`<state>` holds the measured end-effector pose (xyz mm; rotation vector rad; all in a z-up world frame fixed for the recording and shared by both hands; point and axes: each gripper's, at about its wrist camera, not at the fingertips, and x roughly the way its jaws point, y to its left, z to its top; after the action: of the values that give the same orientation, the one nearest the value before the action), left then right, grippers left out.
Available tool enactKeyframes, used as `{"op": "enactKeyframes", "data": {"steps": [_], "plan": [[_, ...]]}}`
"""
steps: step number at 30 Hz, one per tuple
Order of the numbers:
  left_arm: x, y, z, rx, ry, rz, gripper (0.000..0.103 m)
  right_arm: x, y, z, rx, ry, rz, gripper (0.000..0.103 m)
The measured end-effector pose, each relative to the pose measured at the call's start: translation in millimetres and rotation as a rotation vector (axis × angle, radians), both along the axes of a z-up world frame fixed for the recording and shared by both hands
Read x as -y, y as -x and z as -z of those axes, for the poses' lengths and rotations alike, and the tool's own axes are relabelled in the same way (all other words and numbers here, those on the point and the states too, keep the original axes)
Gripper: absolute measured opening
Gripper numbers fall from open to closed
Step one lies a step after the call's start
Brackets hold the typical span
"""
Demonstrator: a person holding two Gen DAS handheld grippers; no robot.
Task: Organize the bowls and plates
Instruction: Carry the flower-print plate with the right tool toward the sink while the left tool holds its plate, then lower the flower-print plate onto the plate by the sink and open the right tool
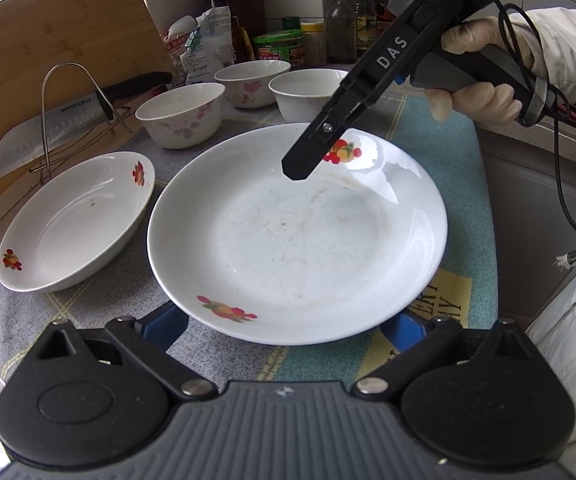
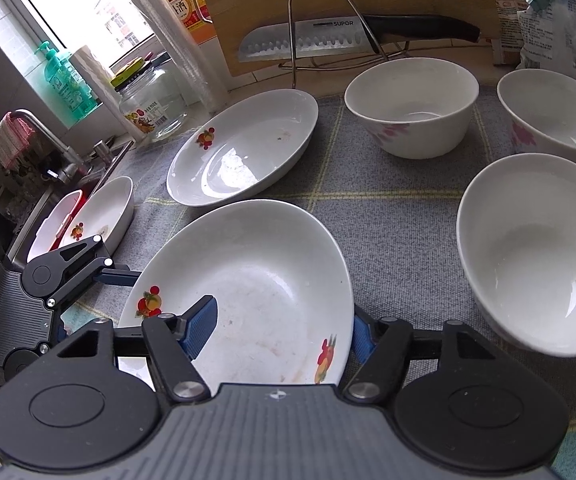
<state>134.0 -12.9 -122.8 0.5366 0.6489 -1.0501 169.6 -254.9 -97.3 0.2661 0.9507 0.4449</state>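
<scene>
The left gripper [image 1: 283,320] has its 2 blue fingers [image 1: 167,328] spread wide, reaching under the near rim of the plate [image 1: 296,240] at 6 o'clock in the left wrist view; whether they press the plate cannot be told. The right gripper [image 2: 281,330] straddles the same plate's rim [image 2: 255,280] — 1 blue pad [image 2: 199,326] lies inside the dish, the other [image 2: 362,340] outside at the rim, with a gap visible, so the jaws stand partly open and a firm grip cannot be confirmed. The plate sits on a grey checked mat [image 2: 388,216] and carries fruit prints. A second plate [image 1: 75,224] lies at 9 o'clock from it, tilted. 3 flowered bowls [image 1: 179,120] stand at 12 o'clock, near one another. In the right wrist view a third plate [image 2: 99,212] rests at 9 o'clock beside the sink edge. Behind, a knife [image 2: 328,40] lies across a wire stand [image 2: 320,12] before a wooden board [image 1: 47,60] — jars and bottles [image 1: 342,28] line the wall.
</scene>
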Motion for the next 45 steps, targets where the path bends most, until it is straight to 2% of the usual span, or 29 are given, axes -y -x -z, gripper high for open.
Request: {"op": "enactKeyframes", "data": {"steps": [10,28,45], "plan": [[-25,2,-11,0.009,0.022,-0.052,0.100,-28,-7,-15,0.026,0.024,-0.058,0.073],[-107,10,-36,0.025,0.035,-0.204,0.100,-126,-39,-37,0.071,0.023,-0.204,0.073],[-181,3,-43,0.039,0.036,-0.394,0.100,-221,-75,-28,0.052,0.025,-0.367,0.072]]}}
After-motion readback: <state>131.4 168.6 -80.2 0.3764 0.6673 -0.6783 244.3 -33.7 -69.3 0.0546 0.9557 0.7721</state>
